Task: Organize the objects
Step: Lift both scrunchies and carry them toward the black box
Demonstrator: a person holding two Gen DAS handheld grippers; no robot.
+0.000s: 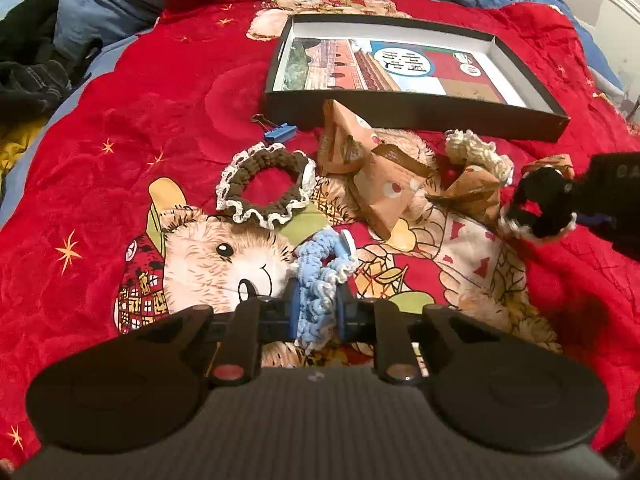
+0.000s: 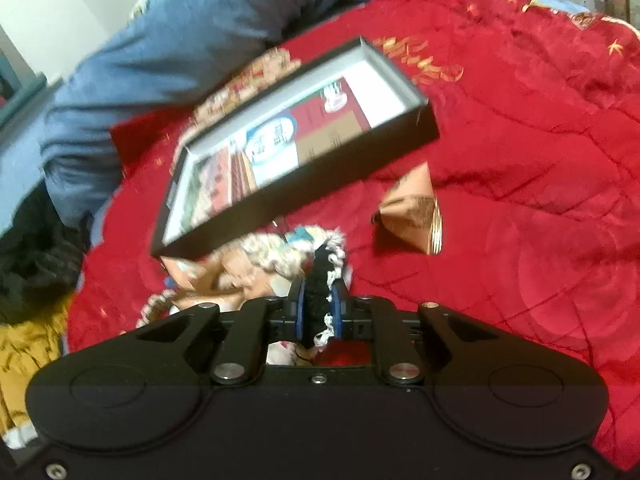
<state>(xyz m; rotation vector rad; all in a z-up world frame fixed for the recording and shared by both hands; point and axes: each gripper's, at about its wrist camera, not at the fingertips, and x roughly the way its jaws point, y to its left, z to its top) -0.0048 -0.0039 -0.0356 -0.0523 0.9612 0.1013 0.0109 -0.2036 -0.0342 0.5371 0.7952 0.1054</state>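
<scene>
Both claws tilt down over the red quilt [image 1: 160, 112]: left claw [image 1: 318, 312] clamps a blue crocheted scrunchie [image 1: 316, 276], right claw [image 2: 318, 312] clamps a black crocheted scrunchie [image 2: 318, 280], paper packets [image 1: 384, 188] before the shallow black box [image 1: 420, 114].

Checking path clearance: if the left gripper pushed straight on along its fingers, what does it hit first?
Probably the red bear-print quilt just ahead; the left gripper, shut on a blue crocheted scrunchie, points steeply down. The brown crocheted scrunchie lies beyond; depth unclear.

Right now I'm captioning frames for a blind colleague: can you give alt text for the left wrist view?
The left gripper is shut on a blue crocheted scrunchie above a red teddy-bear blanket. Beyond lie a brown scrunchie, paper packets and an open black box; at right, the right gripper holds a black scrunchie.
</scene>
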